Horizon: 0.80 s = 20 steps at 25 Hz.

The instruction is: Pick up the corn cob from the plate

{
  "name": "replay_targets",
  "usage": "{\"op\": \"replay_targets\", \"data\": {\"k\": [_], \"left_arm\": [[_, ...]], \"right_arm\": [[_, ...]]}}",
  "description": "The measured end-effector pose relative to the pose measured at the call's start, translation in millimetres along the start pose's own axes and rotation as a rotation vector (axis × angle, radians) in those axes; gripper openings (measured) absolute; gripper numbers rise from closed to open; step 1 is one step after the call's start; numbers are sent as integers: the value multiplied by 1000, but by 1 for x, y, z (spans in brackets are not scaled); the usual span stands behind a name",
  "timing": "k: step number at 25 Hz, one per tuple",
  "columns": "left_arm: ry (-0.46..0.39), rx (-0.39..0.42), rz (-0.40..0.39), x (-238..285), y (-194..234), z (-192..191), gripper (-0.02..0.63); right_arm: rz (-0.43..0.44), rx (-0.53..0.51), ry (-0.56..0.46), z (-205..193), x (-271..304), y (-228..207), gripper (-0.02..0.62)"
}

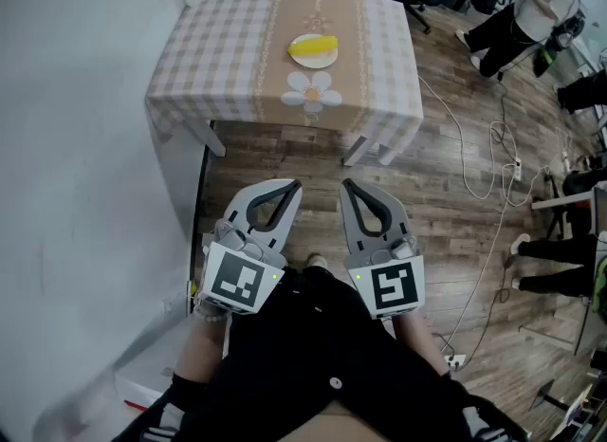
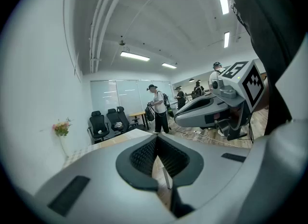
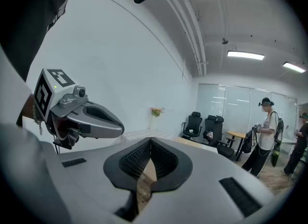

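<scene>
The left gripper (image 2: 156,137) has its jaws pressed tip to tip with nothing between them, and the right gripper (image 3: 150,140) is the same, closed and empty. The pair sit side by side, close together, low in front of the person and over the wooden floor (image 1: 455,231). Well ahead of both, the yellow corn cob (image 1: 318,46) lies untouched on a small pale plate (image 1: 302,59) near the middle of the checked-cloth table (image 1: 218,42), just beyond a printed daisy (image 1: 311,92) on the cloth.

No readable text (markers (image 1: 235,281) show patterns only).
</scene>
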<state>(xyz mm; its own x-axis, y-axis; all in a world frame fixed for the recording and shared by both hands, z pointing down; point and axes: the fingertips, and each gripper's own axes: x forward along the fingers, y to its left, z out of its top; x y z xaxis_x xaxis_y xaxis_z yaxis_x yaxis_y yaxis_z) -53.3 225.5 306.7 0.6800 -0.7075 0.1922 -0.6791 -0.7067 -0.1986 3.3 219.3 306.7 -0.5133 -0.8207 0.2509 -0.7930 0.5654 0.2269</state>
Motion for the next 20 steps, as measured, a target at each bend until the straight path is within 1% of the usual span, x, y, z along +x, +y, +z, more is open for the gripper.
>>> {"op": "replay_targets", "data": {"k": [13, 17, 20], "left_arm": [[-8, 0, -9, -6, 5, -3, 14], [-17, 29, -27, -10, 7, -4, 13], [-15, 3, -19, -14, 13, -6, 13]], "right_arm": [[-4, -8, 11, 2, 4, 9, 40], [-19, -4, -5, 7, 4, 13, 40], [-26, 8, -7, 9, 7, 16, 41]]}}
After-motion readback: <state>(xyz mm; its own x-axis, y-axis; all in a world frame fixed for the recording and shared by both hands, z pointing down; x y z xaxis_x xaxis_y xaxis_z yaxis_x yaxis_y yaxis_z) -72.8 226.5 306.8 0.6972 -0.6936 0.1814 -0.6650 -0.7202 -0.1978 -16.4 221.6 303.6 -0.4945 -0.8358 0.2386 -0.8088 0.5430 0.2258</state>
